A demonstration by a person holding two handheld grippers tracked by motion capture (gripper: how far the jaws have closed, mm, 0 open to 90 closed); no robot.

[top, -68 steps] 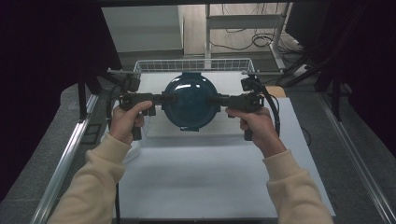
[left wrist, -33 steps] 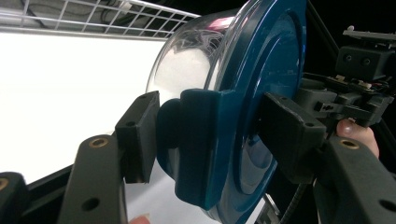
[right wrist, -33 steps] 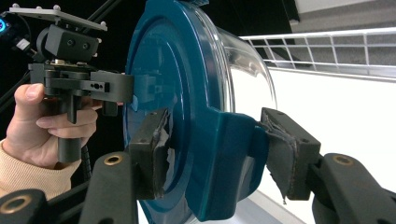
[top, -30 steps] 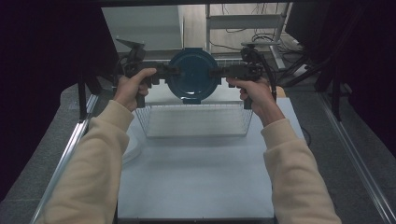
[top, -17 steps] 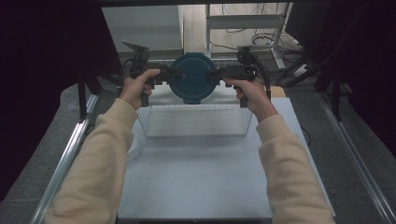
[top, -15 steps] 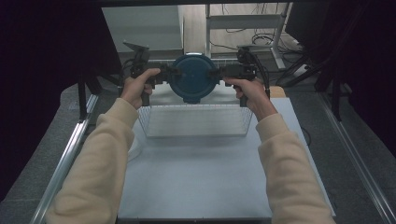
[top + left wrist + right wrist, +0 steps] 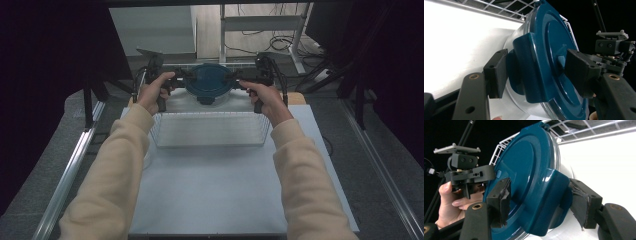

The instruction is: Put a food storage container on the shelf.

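While both grippers' jaws, just opening, loosely straddle the lidded container's (image 7: 208, 82) latches beyond the wire basket (image 7: 210, 130), we judge release remains.

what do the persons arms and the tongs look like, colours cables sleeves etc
Both arms wear long cream sleeves. The left tongs and right tongs are black, with brass-coloured pivot rivets, rectangular black pads, a grey plate on top and black cables.
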